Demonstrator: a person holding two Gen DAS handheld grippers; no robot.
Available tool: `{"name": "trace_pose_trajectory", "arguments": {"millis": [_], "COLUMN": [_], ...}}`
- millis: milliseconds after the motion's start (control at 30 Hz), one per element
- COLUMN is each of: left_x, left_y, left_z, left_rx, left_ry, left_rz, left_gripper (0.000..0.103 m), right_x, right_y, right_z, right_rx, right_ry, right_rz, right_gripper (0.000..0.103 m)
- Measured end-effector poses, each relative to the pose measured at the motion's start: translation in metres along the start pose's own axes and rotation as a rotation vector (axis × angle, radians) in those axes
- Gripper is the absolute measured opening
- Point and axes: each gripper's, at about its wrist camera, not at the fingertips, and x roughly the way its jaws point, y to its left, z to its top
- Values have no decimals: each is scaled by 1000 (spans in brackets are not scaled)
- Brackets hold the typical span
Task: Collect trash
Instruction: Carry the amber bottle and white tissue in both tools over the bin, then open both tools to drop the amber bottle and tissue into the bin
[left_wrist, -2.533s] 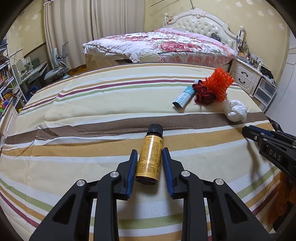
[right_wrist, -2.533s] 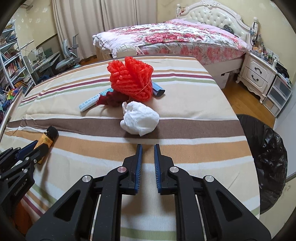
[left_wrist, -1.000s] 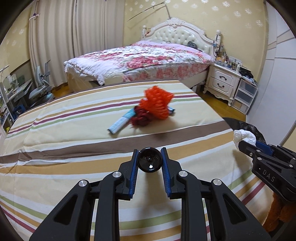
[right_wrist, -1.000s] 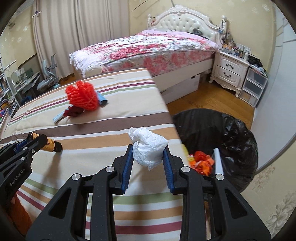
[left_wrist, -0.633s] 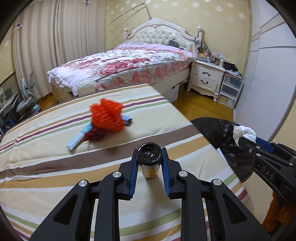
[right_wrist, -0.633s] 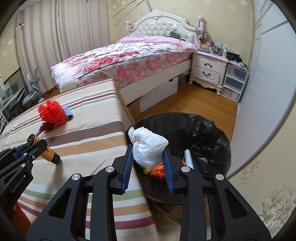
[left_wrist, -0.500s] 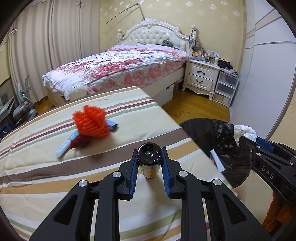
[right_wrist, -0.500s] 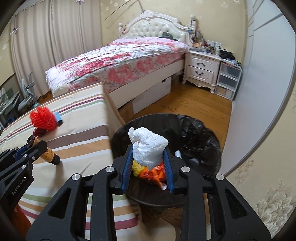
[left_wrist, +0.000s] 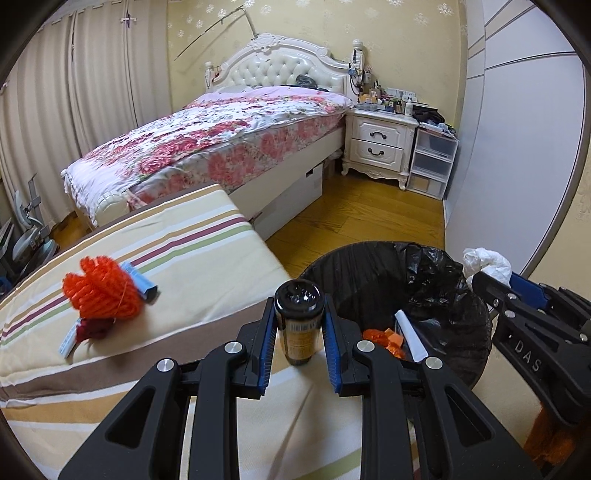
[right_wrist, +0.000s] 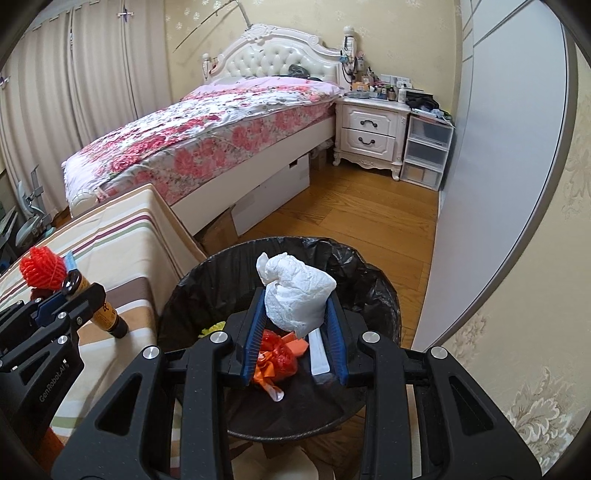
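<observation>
Trash in both tools now: the right tool (right_wrist: 295, 325) pinches a crumpled white tissue (right_wrist: 297, 295) directly over the black-lined bin (right_wrist: 384, 295), placed so it can drop straight in. Alongside, the left tool (left_wrist: 299, 332) clamps a small brown bottle (left_wrist: 300, 325) above the striped bed's (left_wrist: 166, 258) edge, short of the rim. An orange net bundle (left_wrist: 99, 291) waits on the bed.

I am counting two grippers (left_wrist: 299, 347) (right_wrist: 295, 341), one bottle (left_wrist: 300, 325), one white wad (right_wrist: 297, 295), one bin (right_wrist: 384, 291), one orange net bundle (left_wrist: 101, 293), two beds (left_wrist: 166, 243) (left_wrist: 229, 144), one nightstand (left_wrist: 380, 144) and one drawer unit (left_wrist: 434, 162).
</observation>
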Motion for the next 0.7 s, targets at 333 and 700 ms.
{"name": "trace_pose_trajectory", "arguments": {"millis": [333,700], "left_x": [25,40], "left_y": [-20,-32], "left_z": [13,15], "left_rx": [38,65], "left_ry": [15,34], "left_rz": [-2,6], "left_gripper": [25,36], "right_x": [21,33], "right_y": [-10,-16], "right_z": [6,6], "right_rx": [35,45], "right_ry": [16,23], "right_rz": [-20,-41], "right_gripper": [31,36]}}
